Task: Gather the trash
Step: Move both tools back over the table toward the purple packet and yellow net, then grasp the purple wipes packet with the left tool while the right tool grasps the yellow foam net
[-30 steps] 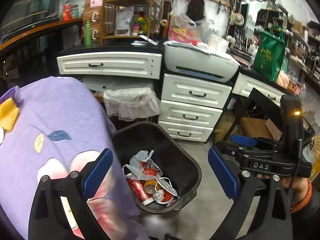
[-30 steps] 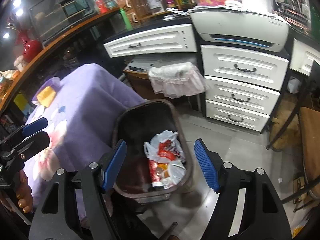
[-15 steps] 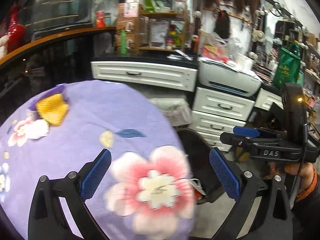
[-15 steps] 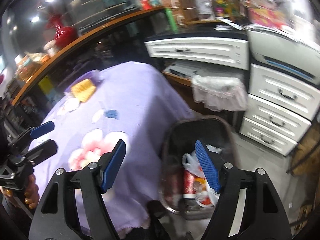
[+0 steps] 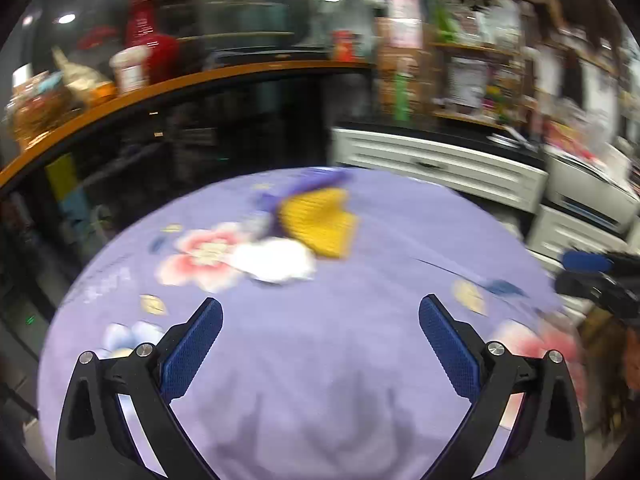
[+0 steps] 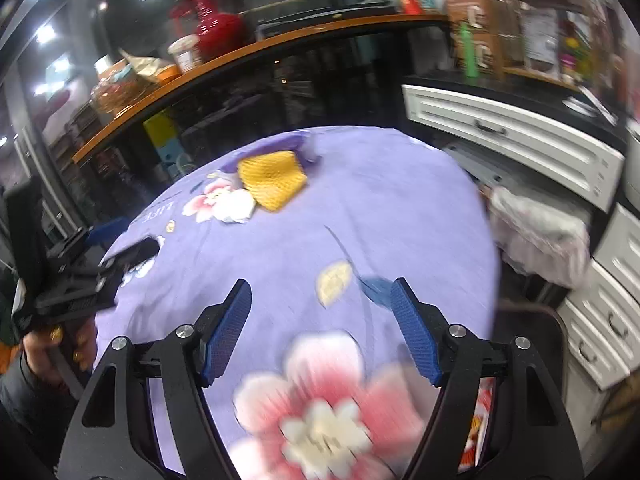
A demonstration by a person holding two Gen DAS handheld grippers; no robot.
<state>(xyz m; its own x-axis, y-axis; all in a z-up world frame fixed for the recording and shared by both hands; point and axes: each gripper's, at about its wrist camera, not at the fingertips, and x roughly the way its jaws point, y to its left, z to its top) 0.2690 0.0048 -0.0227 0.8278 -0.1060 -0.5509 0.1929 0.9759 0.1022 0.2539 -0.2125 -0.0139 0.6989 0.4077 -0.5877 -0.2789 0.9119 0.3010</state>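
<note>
A yellow foam net lies at the far side of the round table with its purple flowered cloth, with a crumpled white paper just left of it and a purple scrap behind it. My left gripper hangs open and holds nothing, short of these pieces. The right wrist view shows the yellow net, the white paper and the purple scrap farther off. My right gripper is open over the cloth, with nothing between its blue pads.
The dark trash bin stands right of the table, with red and white wrappers inside. A bag-lined basket and white drawers stand behind it. An orange-edged counter with jars curves behind the table. A hand holds the left gripper.
Both grippers have swung left from over the trash bin to over the table. The bin has left the left wrist view, and the yellow net and white paper have come toward the middle.
</note>
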